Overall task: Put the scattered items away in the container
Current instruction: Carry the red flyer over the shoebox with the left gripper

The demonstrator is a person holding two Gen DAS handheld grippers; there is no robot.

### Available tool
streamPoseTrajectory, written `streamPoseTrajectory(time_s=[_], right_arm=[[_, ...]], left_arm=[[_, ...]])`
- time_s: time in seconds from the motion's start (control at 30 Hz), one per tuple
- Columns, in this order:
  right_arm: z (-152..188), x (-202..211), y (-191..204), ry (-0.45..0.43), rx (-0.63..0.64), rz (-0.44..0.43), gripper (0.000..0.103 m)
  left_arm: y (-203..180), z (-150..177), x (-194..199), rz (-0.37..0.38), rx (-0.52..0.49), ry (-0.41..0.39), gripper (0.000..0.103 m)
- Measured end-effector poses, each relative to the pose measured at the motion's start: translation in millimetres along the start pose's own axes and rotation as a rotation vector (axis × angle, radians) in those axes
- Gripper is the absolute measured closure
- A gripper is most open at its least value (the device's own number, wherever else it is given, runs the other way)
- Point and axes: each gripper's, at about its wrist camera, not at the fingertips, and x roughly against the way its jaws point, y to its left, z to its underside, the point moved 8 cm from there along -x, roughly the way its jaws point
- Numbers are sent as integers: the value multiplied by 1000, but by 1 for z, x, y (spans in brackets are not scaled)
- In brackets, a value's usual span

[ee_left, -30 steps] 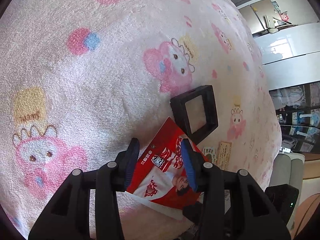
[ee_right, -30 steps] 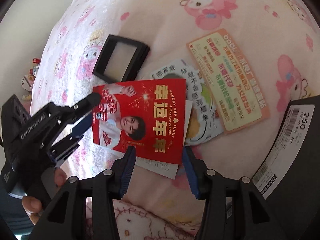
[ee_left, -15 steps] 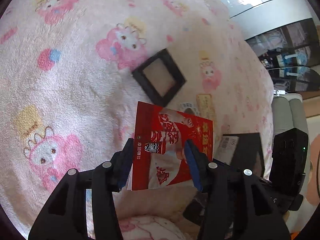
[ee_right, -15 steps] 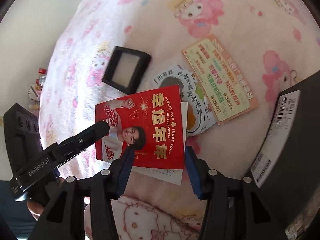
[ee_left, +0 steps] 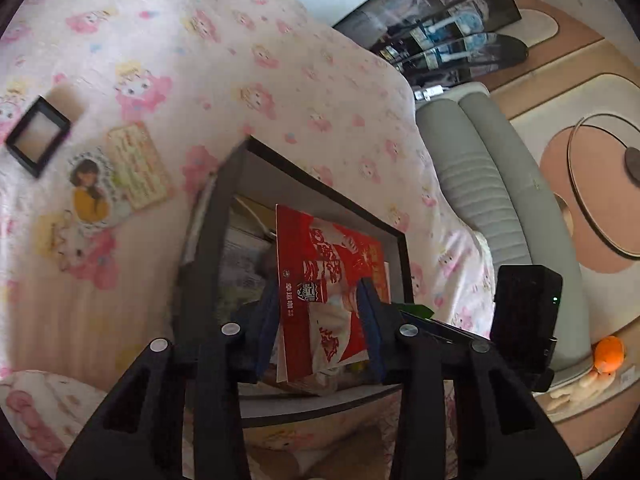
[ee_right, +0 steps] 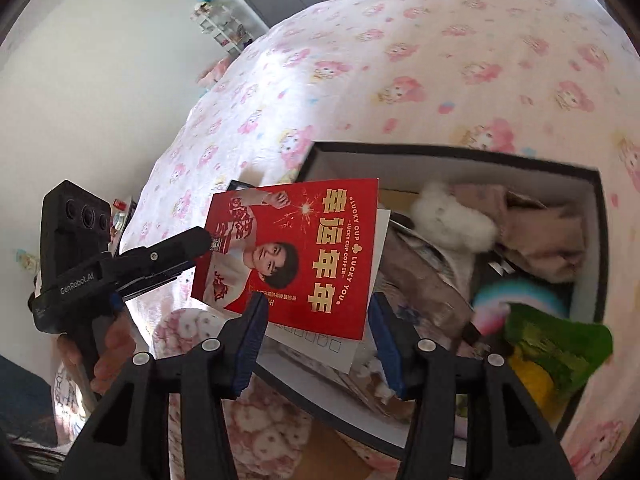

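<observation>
A red printed card, with a white card under it, hangs over the open black box. My left gripper has it between its blue pads. The jaws are closing and the card looks bowed between them. My right gripper stands wide, with the card's near edge between its fingers; I cannot see its pads pressing. On the pink blanket lie a black square frame, a yellow-green card and a round picture card.
The box holds a white fluffy item, beige cloth and a green item. A grey sofa and an orange toy lie beyond the bed. A hand holds the left gripper's handle.
Both grippers have risen and swung away from the blanket, bringing the red card over the black box. The left gripper rolled and its jaws narrowed. The other items stayed on the blanket.
</observation>
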Motion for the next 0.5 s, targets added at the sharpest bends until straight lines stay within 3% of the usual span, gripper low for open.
streamPoseTrajectory(time_s=[0.1,0.2,0.37,0.43,0.5], right_arm=[[19,11,-55,20,-83,-11,54],[27,6,-82,37,-140,33,54],[41,-18,-101,113,-244,44,54],[39,-15,-97,104,-216,42,54],[38,-10,-92,97,-204,31,54]], left_arm=[[-6,22,-31,-25,12,69,66],[2,32,-68,-127,3,131,66],[15,47,-90,-312,-30,174,61],[24,47,-91,-341,0,193,59],[26,45,-89,-314,31,192,58]])
